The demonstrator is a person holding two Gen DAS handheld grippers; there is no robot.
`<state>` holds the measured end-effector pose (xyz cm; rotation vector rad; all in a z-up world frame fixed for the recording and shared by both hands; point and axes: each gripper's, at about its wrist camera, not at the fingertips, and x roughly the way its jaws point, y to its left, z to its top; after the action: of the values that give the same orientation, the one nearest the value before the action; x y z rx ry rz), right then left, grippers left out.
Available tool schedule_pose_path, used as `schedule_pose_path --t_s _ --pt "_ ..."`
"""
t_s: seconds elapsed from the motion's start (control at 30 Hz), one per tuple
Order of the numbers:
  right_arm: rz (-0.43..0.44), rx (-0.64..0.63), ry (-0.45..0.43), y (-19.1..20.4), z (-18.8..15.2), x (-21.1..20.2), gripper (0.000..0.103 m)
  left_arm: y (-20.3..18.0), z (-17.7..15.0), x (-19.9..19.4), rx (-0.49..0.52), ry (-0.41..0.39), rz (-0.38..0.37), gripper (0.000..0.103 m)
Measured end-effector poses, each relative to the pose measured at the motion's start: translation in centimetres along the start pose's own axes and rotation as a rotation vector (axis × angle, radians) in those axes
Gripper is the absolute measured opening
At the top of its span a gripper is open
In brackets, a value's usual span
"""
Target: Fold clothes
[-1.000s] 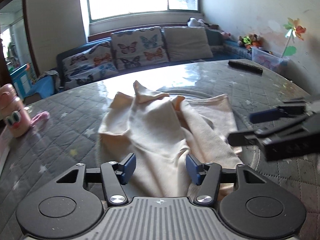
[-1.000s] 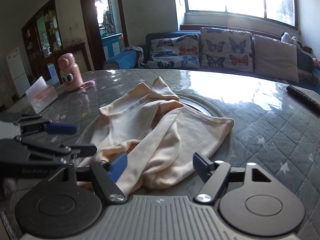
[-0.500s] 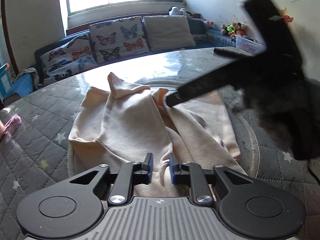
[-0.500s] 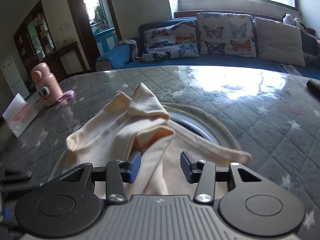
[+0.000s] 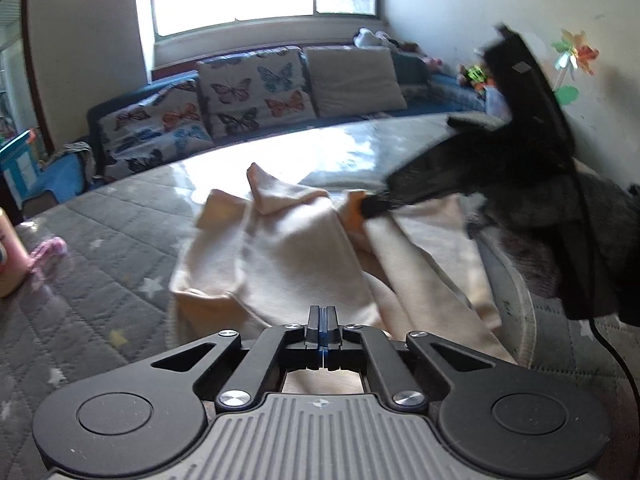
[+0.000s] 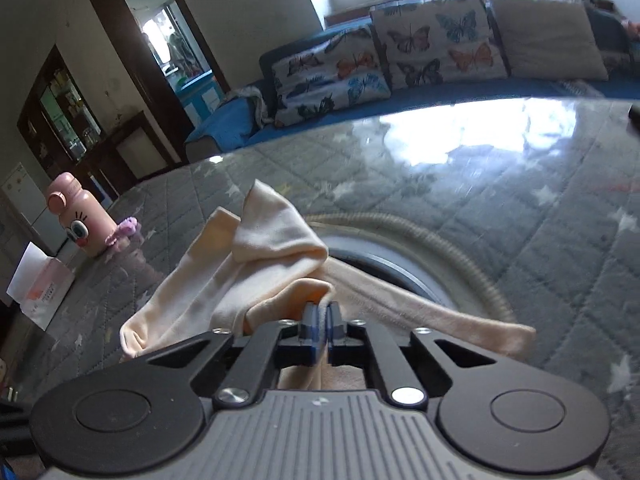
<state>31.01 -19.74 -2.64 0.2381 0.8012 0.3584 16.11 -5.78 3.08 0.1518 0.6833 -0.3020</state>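
Here, the cream garment (image 5: 292, 252) lies rumpled on the quilted grey table (image 5: 100, 240). The left gripper (image 5: 323, 320) is clenched on its near edge; the right gripper (image 6: 320, 320) is clenched on a fold near its middle.

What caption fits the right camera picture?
Right gripper pinching a cream shirt on a grey table.

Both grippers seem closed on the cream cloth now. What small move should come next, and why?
Probably lift both a little and draw them apart. The left gripper is shut on the near edge of the cream garment; the right gripper pinches a farther fold. The garment lies bunched on the table, so spreading it should come before folding.
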Motion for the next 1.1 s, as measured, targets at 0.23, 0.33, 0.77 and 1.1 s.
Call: schedule_pose_path --t_s 0.23,0.33,0.77,1.1 --pt "-0.081 -0.022 -0.101 -1.1 -0.3 -5.5 0.002 -0.3 0.5 -0.4 -0.012 -0.005 -0.021 0.002" --pt "-0.126 -0.029 -0.134 -2.2 -1.1 -8.3 0.002 -1.5 0.6 0.4 0.009 0.014 -0.028 0.004" --pt "-0.263 0.122 -0.131 -8.8 -8.9 -15.8 0.002 -3.1 -0.3 3.8 0.072 0.105 -0.025 0.024" --pt "-0.287 0.125 -0.122 -8.9 -10.6 -15.4 0.002 1.2 -1.0 -1.8 -0.056 -0.009 0.09 0.008"
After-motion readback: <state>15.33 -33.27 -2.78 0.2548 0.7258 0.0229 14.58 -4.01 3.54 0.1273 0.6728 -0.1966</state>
